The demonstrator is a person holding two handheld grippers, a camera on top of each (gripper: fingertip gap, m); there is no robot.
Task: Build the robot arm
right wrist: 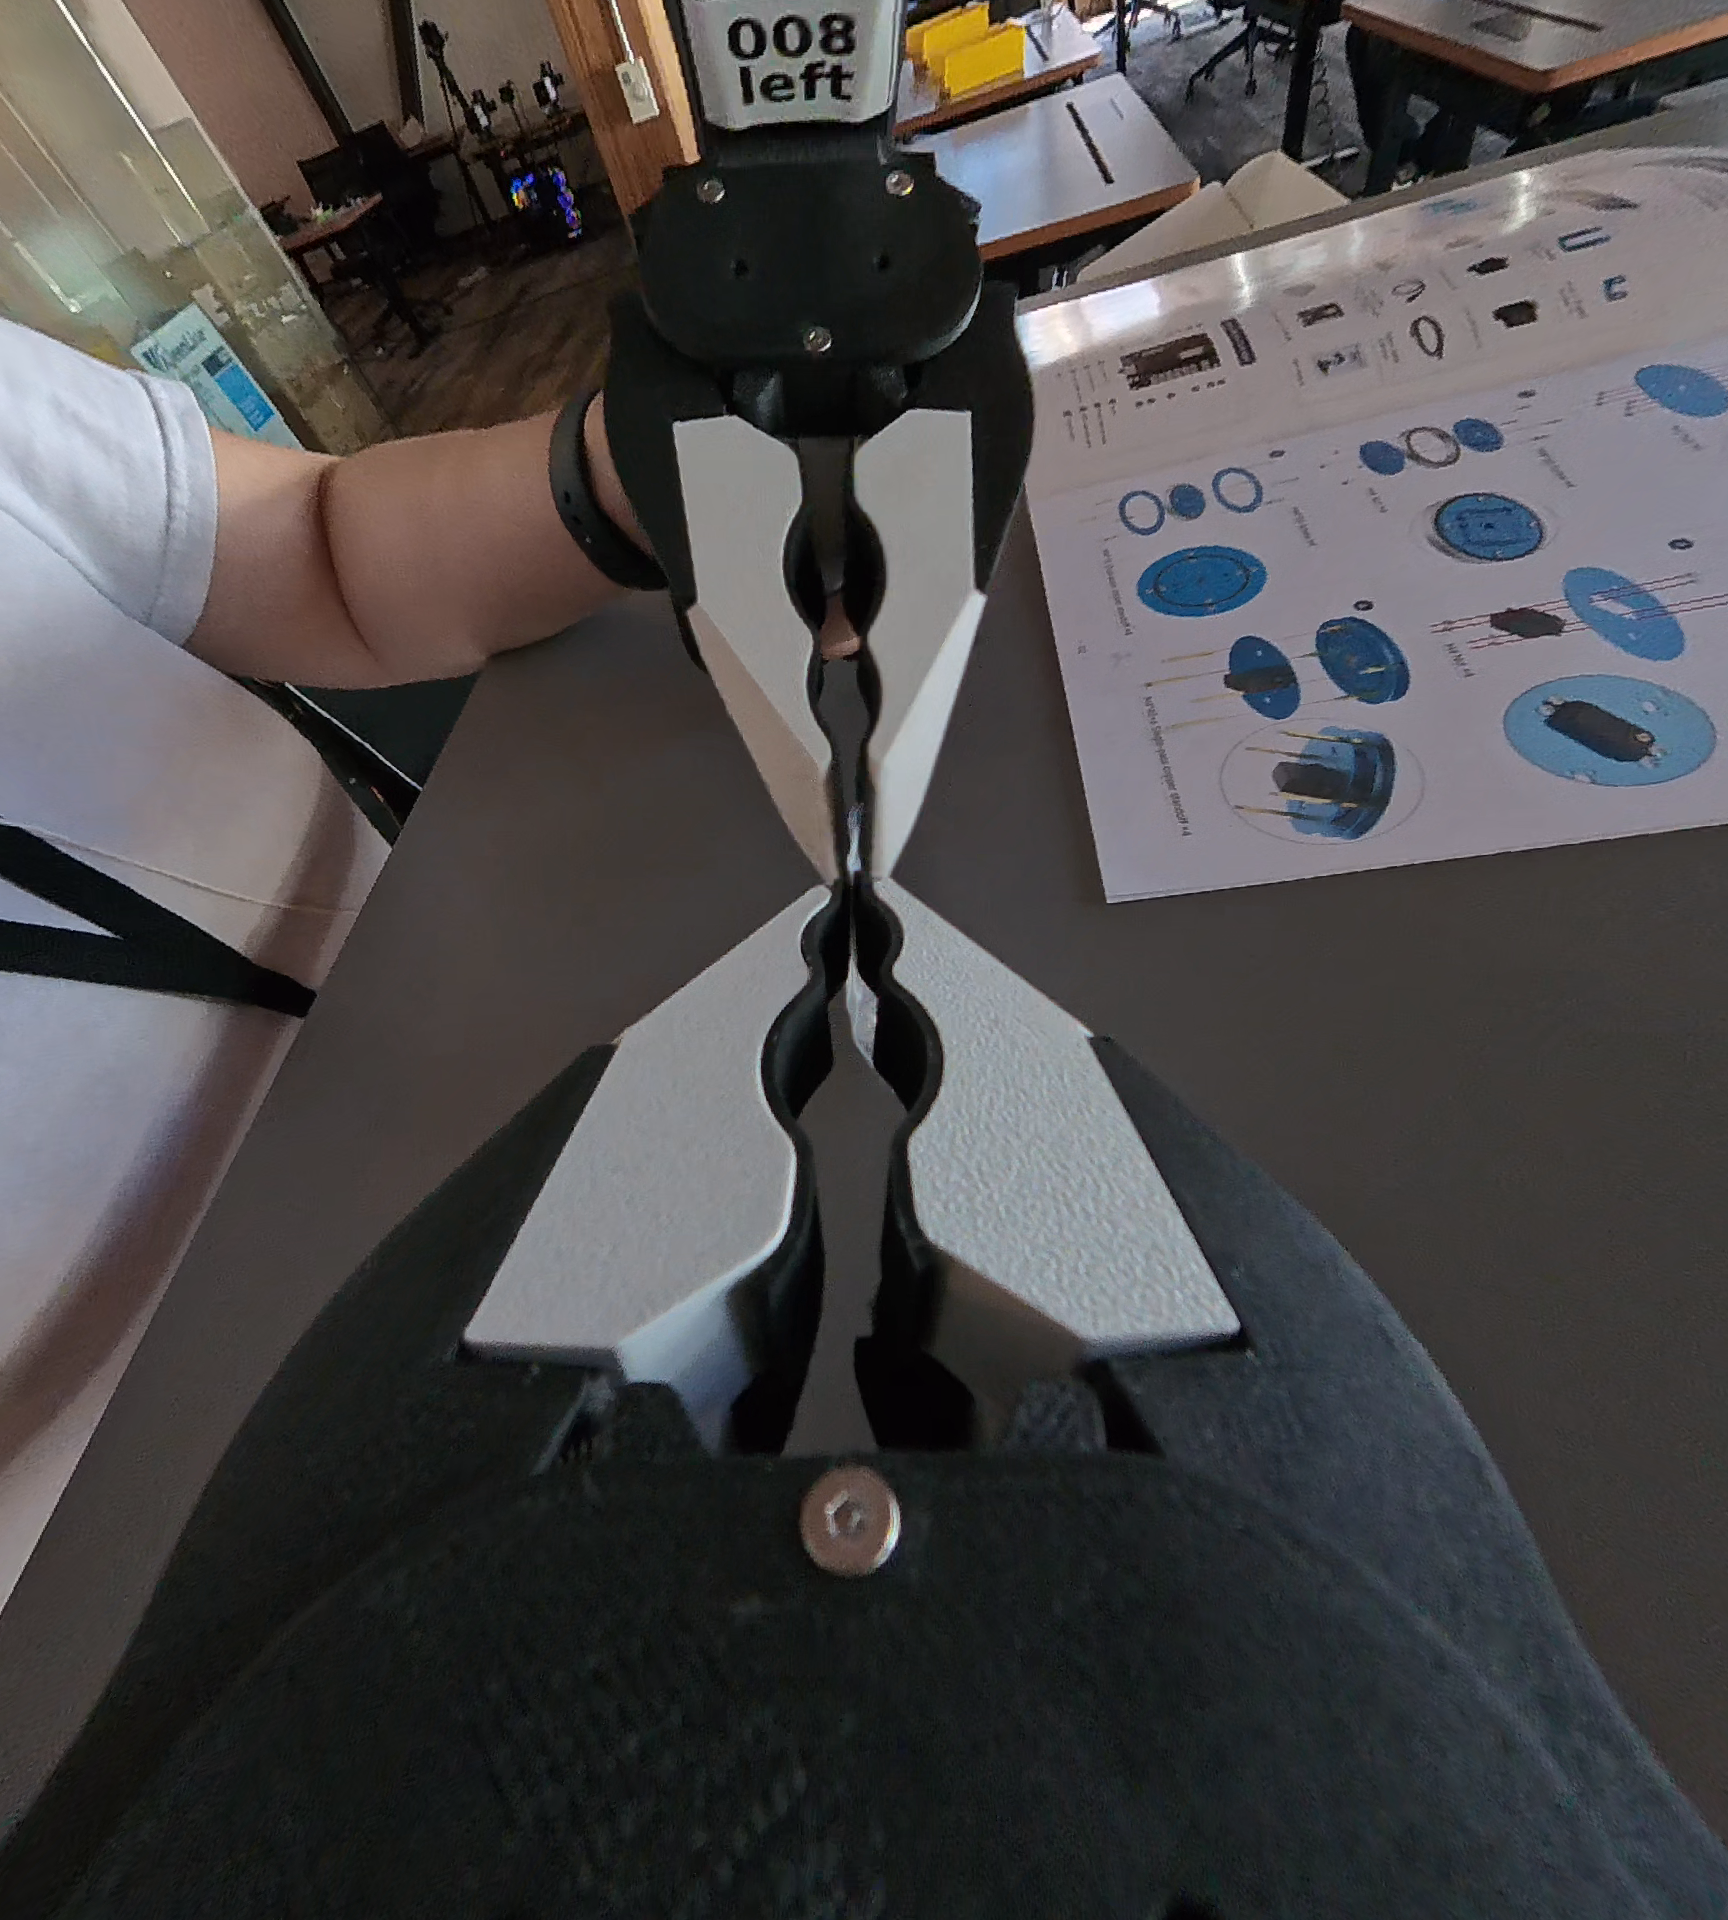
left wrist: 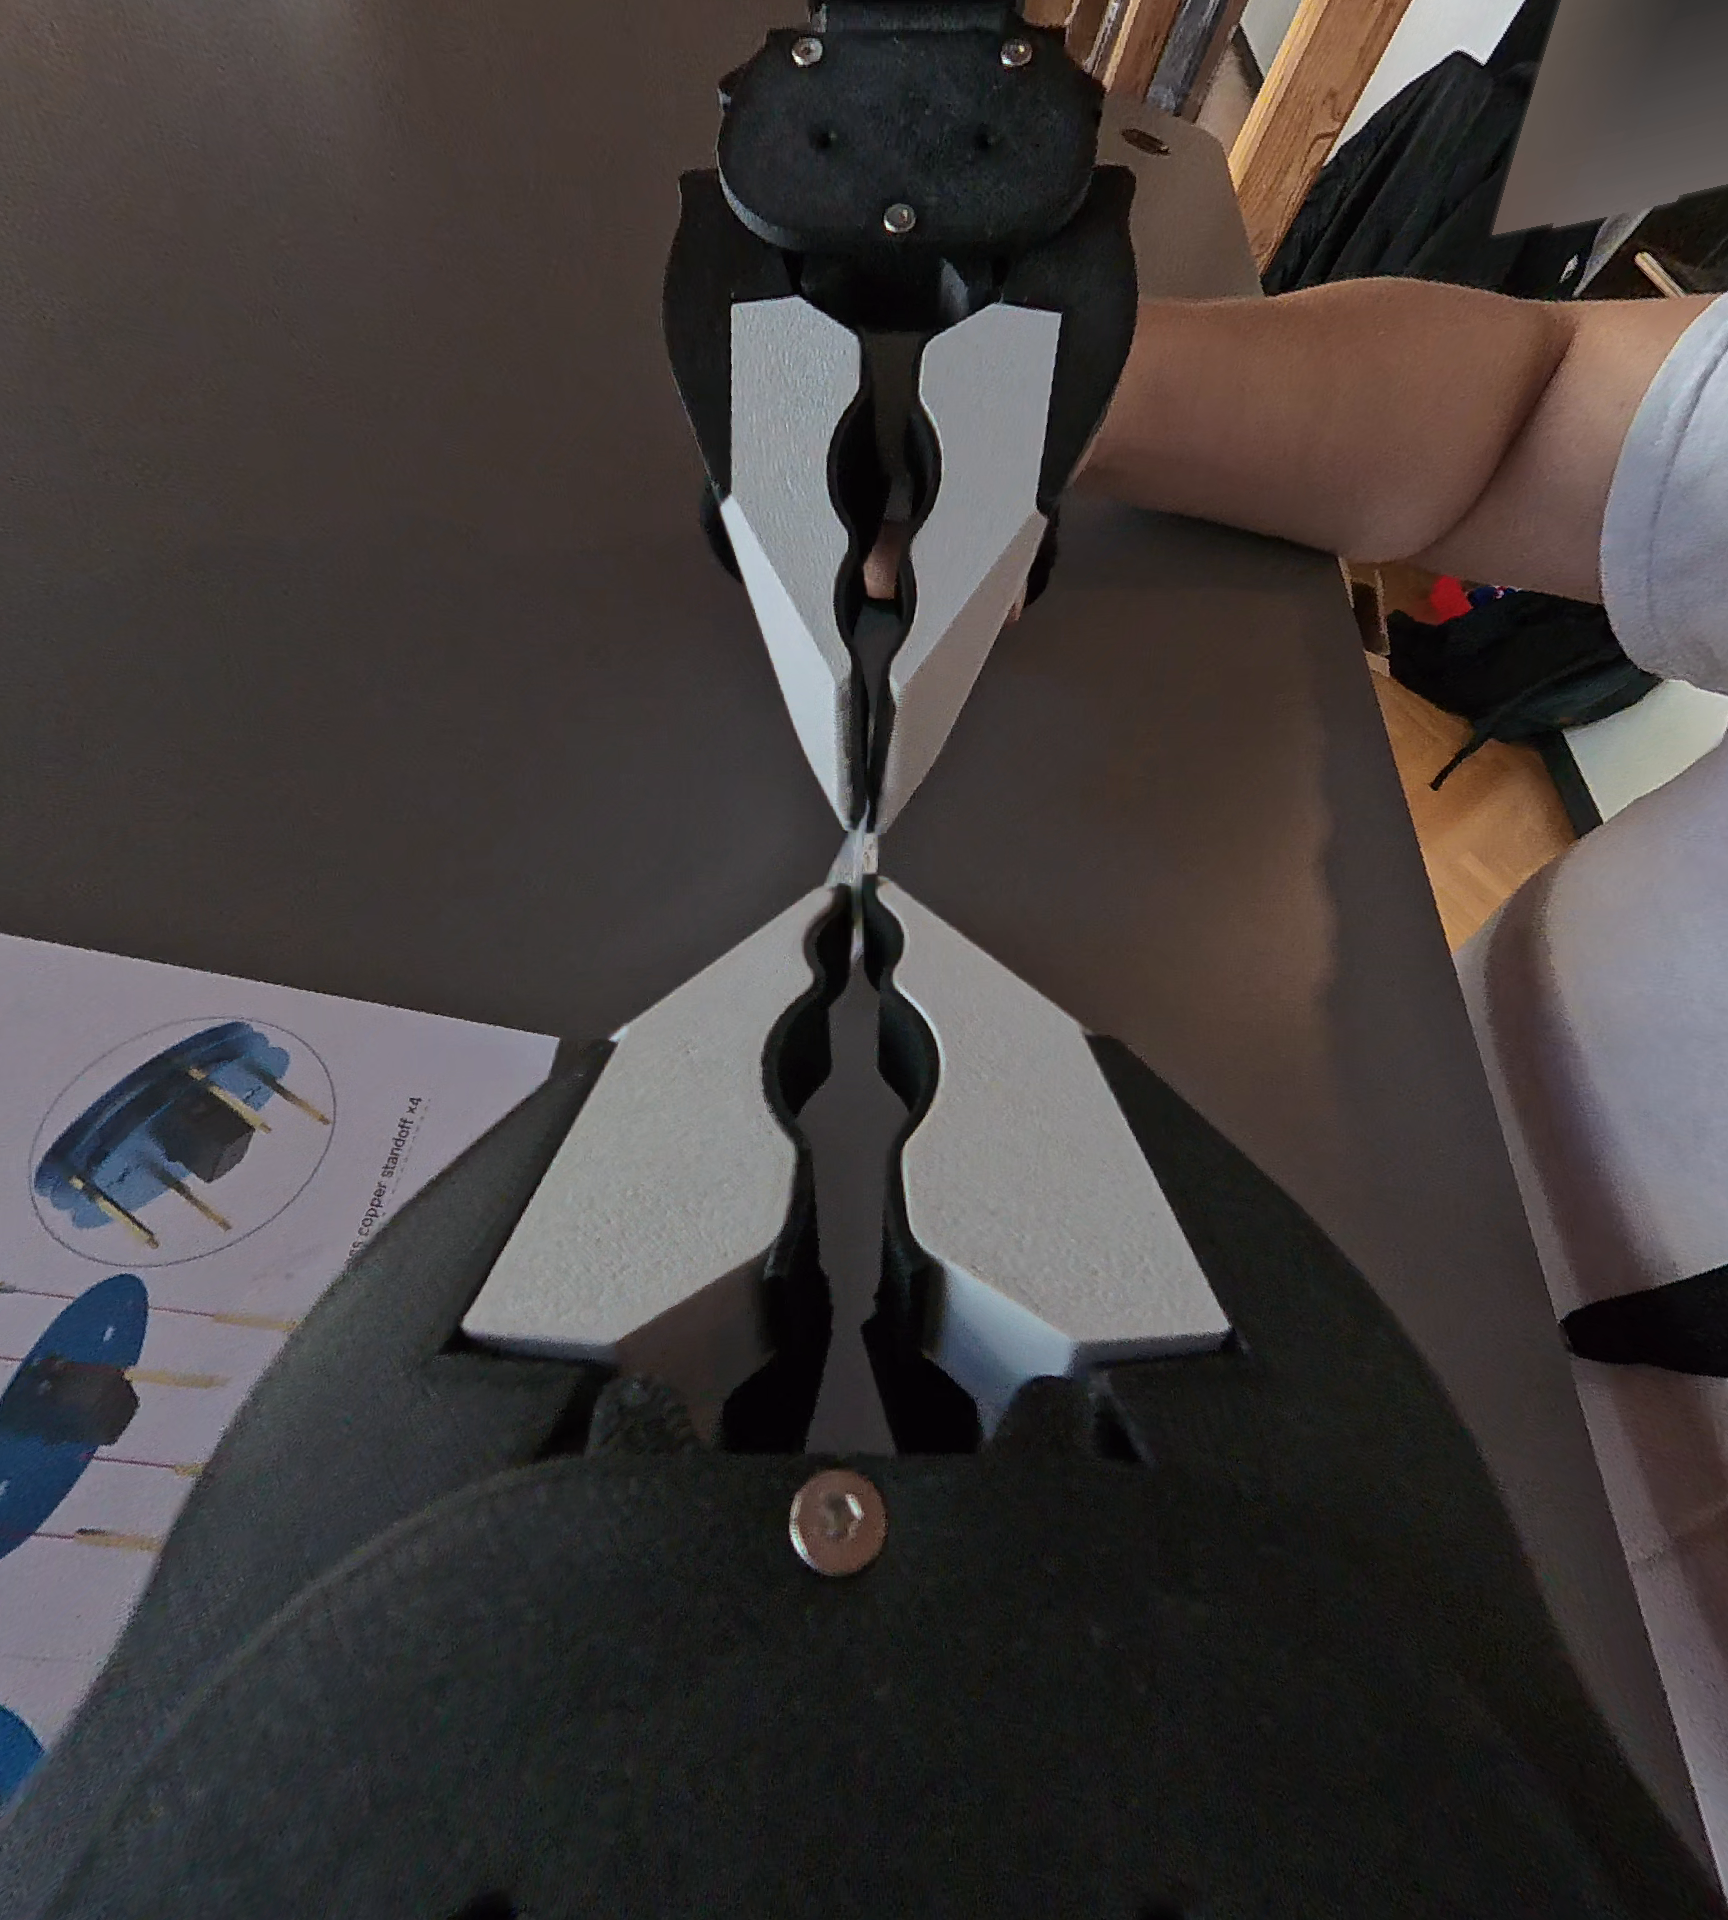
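My two grippers meet tip to tip above a dark brown table (left wrist: 320, 520). In the left wrist view my left gripper (left wrist: 855, 904) is shut, and the right gripper (left wrist: 865, 816) points back at it, also shut. A small pale piece (left wrist: 866, 857) sits pinched where the two pairs of tips meet; I cannot tell what it is. In the right wrist view my right gripper (right wrist: 852, 899) is shut with a thin white sliver (right wrist: 861, 1003) between its fingers. The left gripper (right wrist: 855, 857) faces it, shut.
A printed sheet with blue part drawings (left wrist: 164, 1195) lies on the table, also in the right wrist view (right wrist: 1462, 623). A person's forearms (left wrist: 1359, 416) (right wrist: 403, 561) and white shirt are at the table edge (right wrist: 403, 831). Desks and chairs stand behind. My left and right fingertips are right by each other.
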